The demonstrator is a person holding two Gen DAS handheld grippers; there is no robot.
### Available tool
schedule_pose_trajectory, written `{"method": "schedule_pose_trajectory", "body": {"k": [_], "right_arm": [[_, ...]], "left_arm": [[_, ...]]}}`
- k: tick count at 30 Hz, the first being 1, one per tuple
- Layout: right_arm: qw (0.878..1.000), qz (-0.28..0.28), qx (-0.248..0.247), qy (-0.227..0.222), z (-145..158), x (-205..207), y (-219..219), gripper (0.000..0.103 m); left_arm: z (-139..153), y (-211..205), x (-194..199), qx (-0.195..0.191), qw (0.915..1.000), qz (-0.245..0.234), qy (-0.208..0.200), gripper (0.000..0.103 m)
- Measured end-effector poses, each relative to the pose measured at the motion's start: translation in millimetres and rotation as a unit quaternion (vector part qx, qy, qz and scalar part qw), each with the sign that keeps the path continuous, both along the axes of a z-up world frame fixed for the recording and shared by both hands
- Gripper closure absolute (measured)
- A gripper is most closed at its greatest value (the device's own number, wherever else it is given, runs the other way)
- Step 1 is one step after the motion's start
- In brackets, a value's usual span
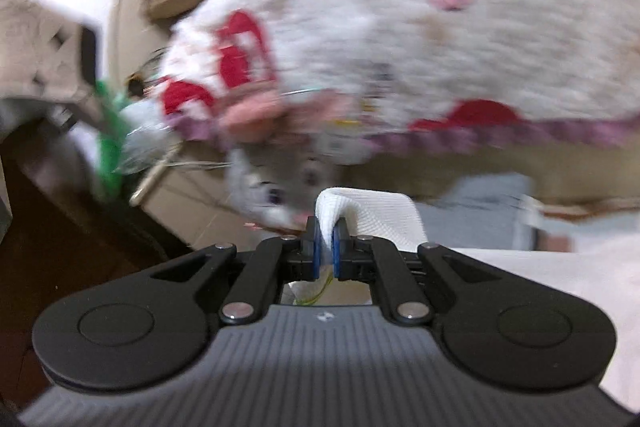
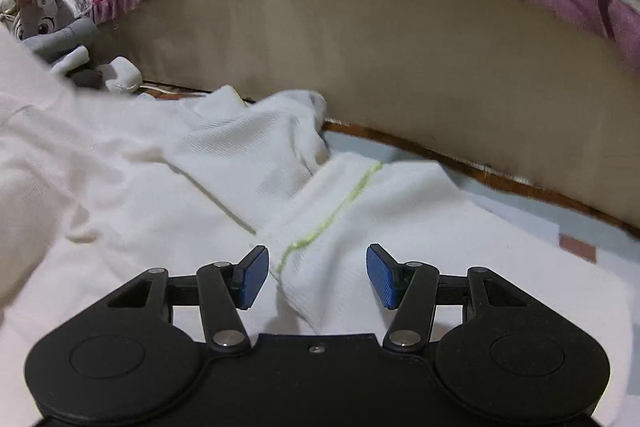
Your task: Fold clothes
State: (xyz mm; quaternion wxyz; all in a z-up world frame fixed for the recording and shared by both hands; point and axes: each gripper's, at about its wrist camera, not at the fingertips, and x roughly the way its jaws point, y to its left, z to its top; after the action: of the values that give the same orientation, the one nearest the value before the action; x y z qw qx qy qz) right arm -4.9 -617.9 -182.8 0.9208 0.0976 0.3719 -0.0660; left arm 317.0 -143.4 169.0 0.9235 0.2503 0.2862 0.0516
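The fold looks barely begun: the left gripper point(image 1: 325, 247) pinches an edge of the white garment point(image 2: 168, 187), apparently lifted in that blurred view, while the right gripper point(image 2: 318, 275) hovers with jaws wide over its yellow-stitched seam point(image 2: 332, 215); the rest lies rumpled beside the mattress point(image 2: 380, 59).

Nothing to read here, in either view: no words, no brand names, no numbers, no signs. Closest thing to a mark is a tiny pale emblem on the ribbed grey housing of the left gripper point(image 1: 325, 247), sitting just behind the clamped jaws, and it is too small to make out as letters. The white quilted bedspread with red and pink patches and a purple frill point(image 1: 400, 27), above that gripper, carries only pictures, badly blurred. The white knit garment with a yellow-green stitched seam point(image 2: 328, 219) shows no label or print on it.
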Motion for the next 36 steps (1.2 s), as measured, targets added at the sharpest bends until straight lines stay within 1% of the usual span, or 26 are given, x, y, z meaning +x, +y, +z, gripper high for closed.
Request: {"method": "schedule_pose_trajectory", "body": {"k": [1, 3, 7, 8, 9, 10, 11, 13, 14, 15, 16, 17, 18, 19, 20, 22, 23, 24, 26, 28, 29, 30, 32, 33, 35, 36], "right_arm": [[1.0, -0.001, 0.009, 0.004, -4.0, -0.2, -2.5, 0.043], [1.0, -0.004, 0.009, 0.01, -10.6, 0.5, -4.2, 0.043], [1.0, -0.011, 0.015, 0.009, -16.5, 4.6, -7.7, 0.043], [1.0, -0.01, 0.018, 0.008, -16.4, 6.8, -7.7, 0.043], [1.0, -0.01, 0.021, 0.008, -16.4, 7.8, -8.4, 0.043], [1.0, -0.009, 0.023, 0.007, -16.6, 7.9, -9.6, 0.043], [1.0, -0.008, 0.024, 0.006, -17.0, 8.1, -10.4, 0.043], [1.0, -0.005, 0.025, 0.005, -18.3, 9.0, -10.4, 0.041], [1.0, -0.001, 0.022, 0.006, -18.6, 9.5, -9.5, 0.04], [1.0, 0.003, 0.018, 0.007, -18.5, 9.7, -8.4, 0.04], [1.0, 0.007, 0.014, 0.009, -18.4, 9.8, -7.4, 0.04], [1.0, 0.012, 0.009, 0.012, -17.3, 10.1, -6.3, 0.04], [1.0, 0.018, 0.003, 0.016, -15.7, 10.5, -5.3, 0.04], [1.0, 0.024, -0.004, 0.02, -14.0, 10.8, -4.2, 0.04], [0.999, 0.028, -0.014, 0.022, -11.4, 10.1, -2.6, 0.04], [0.999, 0.033, -0.034, 0.022, -6.2, 7.9, 0.7, 0.04], [0.998, 0.034, -0.042, 0.025, -6.0, 8.0, 1.7, 0.04], [0.998, 0.034, -0.049, 0.029, -6.8, 8.4, 2.6, 0.04], [0.996, 0.032, -0.072, 0.039, -14.0, 11.9, 5.2, 0.039], [0.998, 0.004, -0.056, 0.013, -21.7, 15.7, 4.0, 0.034], [0.999, -0.005, -0.054, -0.001, -24.4, 16.6, 3.9, 0.033], [0.998, -0.006, -0.058, -0.011, -26.2, 16.8, 4.5, 0.036], [0.997, -0.011, -0.072, -0.023, -26.7, 15.0, 4.2, 0.072], [0.997, -0.019, -0.072, -0.024, -19.2, 9.6, -2.1, 0.097], [0.996, -0.055, -0.056, -0.04, 4.8, -8.3, -24.1, 0.098], [0.994, -0.086, -0.046, -0.055, 20.6, -22.2, -39.2, 0.098]], "left_arm": [[-7.1, 8.0, 13.3, -0.006, 0.9999, 0.014, -0.003, 0.097], [-21.2, 20.2, 37.2, -0.016, 0.9993, 0.033, -0.01, 0.098], [-45.9, 24.4, 74.3, -0.021, 0.9987, 0.034, -0.031, 0.097], [-54.5, 25.2, 83.0, -0.026, 0.9987, 0.033, -0.028, 0.097], [-66.7, 25.6, 90.8, -0.023, 0.9987, 0.043, -0.016, 0.094], [-79.7, 25.9, 98.1, -0.017, 0.9983, 0.056, -0.001, 0.091], [-92.6, 25.9, 103.2, -0.005, 0.9971, 0.075, 0.008, 0.09], [-117.1, 27.6, 103.7, 0.014, 0.9928, 0.117, 0.022, 0.08], [-124.3, 28.2, 100.1, 0.004, 0.9919, 0.124, 0.029, 0.078], [-125.6, 26.8, 93.1, -0.027, 0.993, 0.111, 0.03, 0.076], [-125.5, 24.9, 85.3, -0.063, 0.9932, 0.093, 0.028, 0.067], [-121.0, 16.1, 74.7, -0.103, 0.9925, 0.061, 0.026, 0.061], [-115.1, 5.0, 63.1, -0.144, 0.9891, 0.023, 0.022, 0.058], [-109.3, -6.0, 51.6, -0.184, 0.9825, -0.015, 0.019, 0.056], [-104.6, -22.7, 41.3, -0.195, 0.9799, -0.039, 0.013, 0.054], [-99.9, -64.0, 21.3, -0.194, 0.9769, -0.09, 0.007, 0.047], [-100.7, -88.1, 11.2, -0.19, 0.9739, -0.125, 0.011, 0.045], [-106.5, -112.0, 1.8, -0.184, 0.971, -0.15, 0.028, 0.044], [-125.4, -161.2, -16.9, -0.173, 0.9634, -0.191, 0.074, 0.044], [-152.8, -201.2, -37.7, -0.181, 0.954, -0.218, 0.1, 0.044], [-167.3, -219.3, -49.4, -0.191, 0.9493, -0.227, 0.103, 0.044], [-182.5, -233.8, -62.7, -0.208, 0.9462, -0.226, 0.102, 0.044], [-210.8, -256.4, -87.7, -0.247, 0.939, -0.214, 0.107, 0.044], [-223.9, -264.5, -97.7, -0.265, 0.9321, -0.214, 0.125, 0.045], [-250.7, -280.9, -117.3, -0.296, 0.9151, -0.218, 0.166, 0.045], [-261.8, -290.2, -129.4, -0.287, 0.9148, -0.225, 0.173, 0.045]]}}
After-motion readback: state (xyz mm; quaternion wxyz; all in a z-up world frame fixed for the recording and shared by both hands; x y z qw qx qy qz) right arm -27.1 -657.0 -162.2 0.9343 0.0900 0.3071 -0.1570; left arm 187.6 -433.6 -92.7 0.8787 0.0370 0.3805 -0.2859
